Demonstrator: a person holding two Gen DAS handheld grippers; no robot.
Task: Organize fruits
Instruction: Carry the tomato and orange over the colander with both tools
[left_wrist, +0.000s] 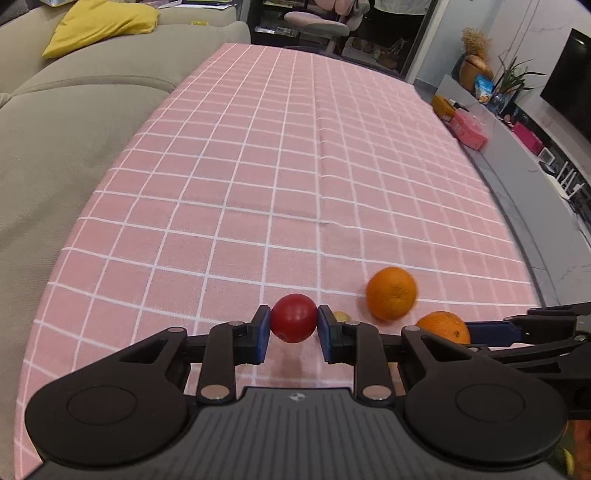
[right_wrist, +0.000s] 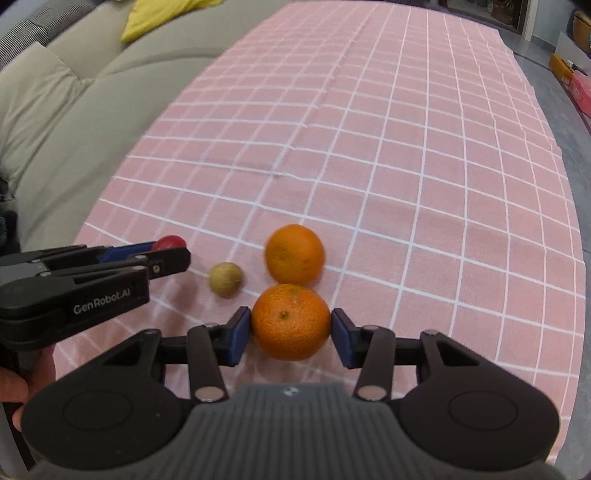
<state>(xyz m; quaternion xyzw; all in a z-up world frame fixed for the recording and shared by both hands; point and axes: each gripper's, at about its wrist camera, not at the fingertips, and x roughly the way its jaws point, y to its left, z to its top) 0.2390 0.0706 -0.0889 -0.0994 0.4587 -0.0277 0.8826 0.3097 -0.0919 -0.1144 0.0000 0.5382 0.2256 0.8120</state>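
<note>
Your left claw is clamped on the red fruit, your right claw on an orange; both pickups are made, so next carry each to its group.

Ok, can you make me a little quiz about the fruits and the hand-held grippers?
1. True or false: the left hand-held gripper is shut on the red fruit.
2. Which fruit sits between the right hand-held gripper's pads? A) the small brownish fruit B) an orange C) a banana
3. Fill in: the second orange lies loose on the pink checked ____.

Key: 1 true; 2 B; 3 tablecloth.
</note>
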